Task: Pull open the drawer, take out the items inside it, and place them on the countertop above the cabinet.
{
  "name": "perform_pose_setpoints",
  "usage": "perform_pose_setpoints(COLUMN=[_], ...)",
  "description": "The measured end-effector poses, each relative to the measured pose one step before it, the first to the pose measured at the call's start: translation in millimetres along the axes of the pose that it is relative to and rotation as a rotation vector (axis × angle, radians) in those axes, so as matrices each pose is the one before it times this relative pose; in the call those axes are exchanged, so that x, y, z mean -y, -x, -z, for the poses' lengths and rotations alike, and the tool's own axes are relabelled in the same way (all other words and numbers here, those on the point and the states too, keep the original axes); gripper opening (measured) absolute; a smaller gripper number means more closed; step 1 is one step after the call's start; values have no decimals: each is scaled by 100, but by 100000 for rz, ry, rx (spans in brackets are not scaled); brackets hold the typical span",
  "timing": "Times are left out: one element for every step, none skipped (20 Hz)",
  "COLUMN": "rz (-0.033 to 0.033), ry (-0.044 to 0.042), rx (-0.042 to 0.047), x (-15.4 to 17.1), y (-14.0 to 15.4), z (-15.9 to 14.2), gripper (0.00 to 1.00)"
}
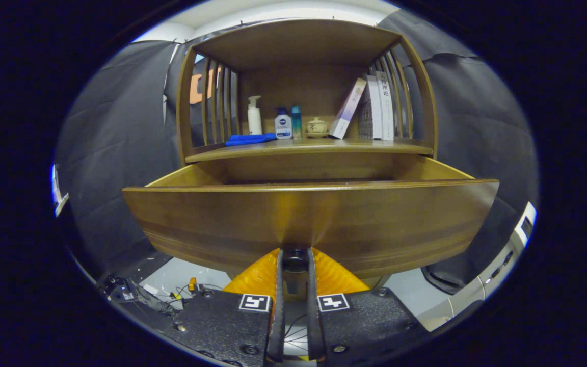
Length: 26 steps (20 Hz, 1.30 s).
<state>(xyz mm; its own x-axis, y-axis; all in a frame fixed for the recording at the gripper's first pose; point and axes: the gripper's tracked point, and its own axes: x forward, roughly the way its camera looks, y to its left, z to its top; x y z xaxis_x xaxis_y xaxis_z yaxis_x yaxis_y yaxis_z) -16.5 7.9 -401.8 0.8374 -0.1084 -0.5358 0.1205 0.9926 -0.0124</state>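
tool clenched on the knob under the drawer front, pulling it out to reach inside.

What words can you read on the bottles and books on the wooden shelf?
Small white-and-blue bottle: label too small to read.
White upright book: spine characters too blurred to read.
Gripper, fingers closed on round dark drawer knob: square black-and-white markers, no words.
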Motion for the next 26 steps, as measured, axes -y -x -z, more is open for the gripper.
perform_pose_setpoints(rz=[-274, -290, -517, -457, -368, -215, -69, -4, 25, 31, -549, -673, -814, -824, -634, -748, -2006, -3348, -2804, -3354, -3153, -1635, -29, 737, 1037, 1743], ry=[-77, -204, 486, 602, 573, 103, 127, -43, -229, 647, 695, -3, -983, -2044, -1947, -253, 904, 1622, 1543, 930, 710, 162, 566, 642, 1162, 528], rx=[-428, -449, -169, -173, 135, 78, 35, -400, -705, -1425, -1800, -1888, -2181, -1938, -1031, -458, 446, 1305, 627, 387, -97, 552, 259, 18, -1005, -1606], x=[54, -19, -76, -63, -31, -13, -13, 36, -35, 2, -36, -87, 130, 92, 68, -61, -502, -766, -438, -869, -1001, -348, 207, 326, 455, 600], y=[218, 199, 191, 283, 172, 102, -2, -153, 76, 22, -89, 137, 177, 272, 468, 537, 623, 844, 912, 863, 606, 471, 84, 29, -54, -285], z=[168, 102, 135, 80, 142, 33, 95, -59, 113, -34, 66, -37, 52, -71, -231, -446, -513, -1020, -897, -1063, -1091, -1389, -1394, -1368, -1034, -815], gripper=[21, 21, 21, 21, 21, 21, 21, 21, 21, 21, 21, 23, 25, 27, 29, 31, 32, 31, 33, 40, 46, 55, 60, 66, 72, 78])
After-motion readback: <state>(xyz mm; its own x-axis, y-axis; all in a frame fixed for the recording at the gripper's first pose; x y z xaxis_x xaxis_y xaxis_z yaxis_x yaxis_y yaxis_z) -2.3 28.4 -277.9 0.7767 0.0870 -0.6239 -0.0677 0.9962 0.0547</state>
